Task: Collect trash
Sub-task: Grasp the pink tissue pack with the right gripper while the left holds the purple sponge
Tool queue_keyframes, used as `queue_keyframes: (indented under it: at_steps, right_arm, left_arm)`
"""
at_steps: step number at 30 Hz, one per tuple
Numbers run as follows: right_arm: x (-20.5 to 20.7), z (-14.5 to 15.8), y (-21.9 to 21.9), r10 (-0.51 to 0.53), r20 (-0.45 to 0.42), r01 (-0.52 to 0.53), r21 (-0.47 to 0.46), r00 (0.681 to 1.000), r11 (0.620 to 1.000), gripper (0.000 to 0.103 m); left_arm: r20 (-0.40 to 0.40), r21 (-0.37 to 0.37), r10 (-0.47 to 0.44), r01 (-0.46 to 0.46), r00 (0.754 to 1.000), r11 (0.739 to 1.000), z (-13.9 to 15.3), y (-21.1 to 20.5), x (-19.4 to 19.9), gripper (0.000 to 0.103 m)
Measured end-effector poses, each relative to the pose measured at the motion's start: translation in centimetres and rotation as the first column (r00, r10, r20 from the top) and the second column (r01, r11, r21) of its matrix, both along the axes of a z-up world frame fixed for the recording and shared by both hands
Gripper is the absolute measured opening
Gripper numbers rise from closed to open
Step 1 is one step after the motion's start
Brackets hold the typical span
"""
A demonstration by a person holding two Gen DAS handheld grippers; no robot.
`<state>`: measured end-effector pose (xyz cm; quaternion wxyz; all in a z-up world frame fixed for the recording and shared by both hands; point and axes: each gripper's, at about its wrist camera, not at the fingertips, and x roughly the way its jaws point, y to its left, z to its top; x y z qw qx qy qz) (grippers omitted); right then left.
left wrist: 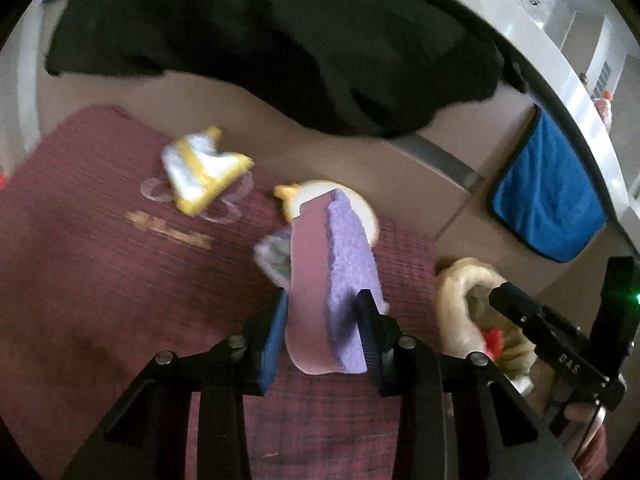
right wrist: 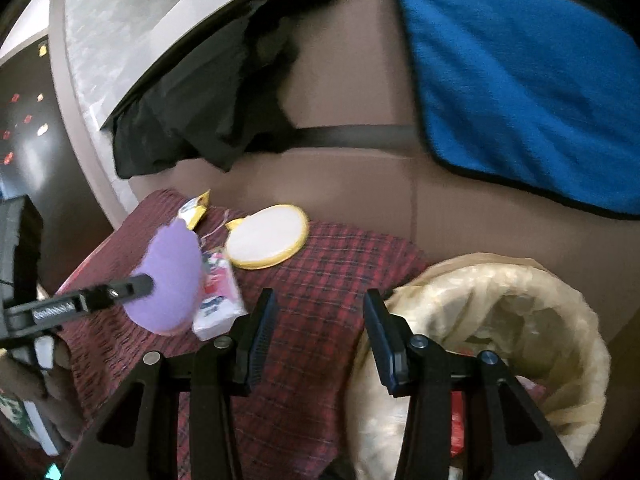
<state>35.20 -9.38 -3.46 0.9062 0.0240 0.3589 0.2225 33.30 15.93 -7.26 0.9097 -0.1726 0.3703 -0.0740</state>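
My left gripper [left wrist: 322, 304] is shut on a sponge [left wrist: 340, 264], purple on one side and pink on the other, held upright above the red plaid cloth [left wrist: 100, 260]. In the right wrist view the sponge [right wrist: 172, 276] shows at the left with one left finger [right wrist: 132, 285] across it. A yellow-and-white wrapper [left wrist: 200, 172], a small tissue packet [right wrist: 218, 300] and a round white pad with a yellow rim [right wrist: 266, 236] lie on the cloth. My right gripper [right wrist: 319, 300] is open and empty over the cloth, beside the bag-lined bin [right wrist: 520, 300].
A blue towel [right wrist: 520, 80] hangs over the brown seat back at the right. A black garment [left wrist: 260, 40] is draped along the back. The bin [left wrist: 460, 292] holds some red scraps. A curved white ledge [right wrist: 120, 40] runs behind.
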Motion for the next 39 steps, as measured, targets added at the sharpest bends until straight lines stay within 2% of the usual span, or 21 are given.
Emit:
queue_keyframes:
  at_steps: [7,12,17,19,25,30,32,33,34,36,39]
  right_arm:
    - [1.0,-1.3,6.5,0.181,-0.080,-0.180,0.023,0.980,0.983,0.043]
    - [3.3,-2.9,10.6,0.211,-0.113,-0.213,-0.001,0.971,0.977,0.043]
    - [5.3,-5.4,13.2,0.194,-0.159,-0.206,-0.063,0.968,0.977,0.042]
    - [5.4,-5.9,13.7,0.196,-0.166,-0.208,-0.059,0.966,0.976,0.042]
    - [4.5,-5.7,15.1,0.202,-0.148,-0.221,-0.121,0.968,0.968,0.043]
    - [4.5,-5.6,15.4,0.213,-0.177,-0.234,-0.107,0.961,0.966,0.043]
    - [4.0,-5.4,15.4,0.222,-0.166,-0.243,-0.118,0.961,0.963,0.036]
    - [3.6,-5.1,15.4,0.226,-0.146,-0.245,-0.132,0.963,0.960,0.026]
    - [3.1,-4.8,15.4,0.230,-0.121,-0.247,-0.148,0.966,0.958,0.023]
    - [2.6,-4.2,15.0,0.237,-0.102,-0.251,-0.146,0.966,0.957,0.017]
    - [2.3,-3.6,14.4,0.249,-0.103,-0.262,-0.135,0.963,0.956,0.015]
  left_arm:
    - [0.005,0.121,0.060,-0.060,0.998,0.991,0.9,6.4,-2.5,0.036]
    - [0.001,0.194,0.093,-0.091,0.996,0.977,0.4,9.5,-3.7,0.036]
    - [-0.025,0.189,0.123,-0.117,0.992,0.975,-0.6,11.6,-4.2,0.036]
    - [-0.030,0.182,0.133,-0.125,0.991,0.975,-1.0,12.1,-4.4,0.036]
    - [-0.037,0.163,0.149,-0.142,0.988,0.976,-1.6,12.6,-4.5,0.036]
    - [-0.029,0.166,0.146,-0.140,0.989,0.976,-1.6,11.9,-4.3,0.036]
    - [-0.024,0.167,0.143,-0.137,0.989,0.976,-1.5,11.6,-4.4,0.036]
    - [-0.025,0.160,0.136,-0.130,0.990,0.978,-1.4,11.4,-4.4,0.036]
    - [-0.026,0.155,0.131,-0.126,0.991,0.980,-1.4,11.2,-4.4,0.036]
    - [-0.030,0.152,0.117,-0.111,0.993,0.982,-1.5,10.7,-4.3,0.036]
    - [-0.037,0.136,0.085,-0.079,0.996,0.988,-1.5,9.6,-4.0,0.036]
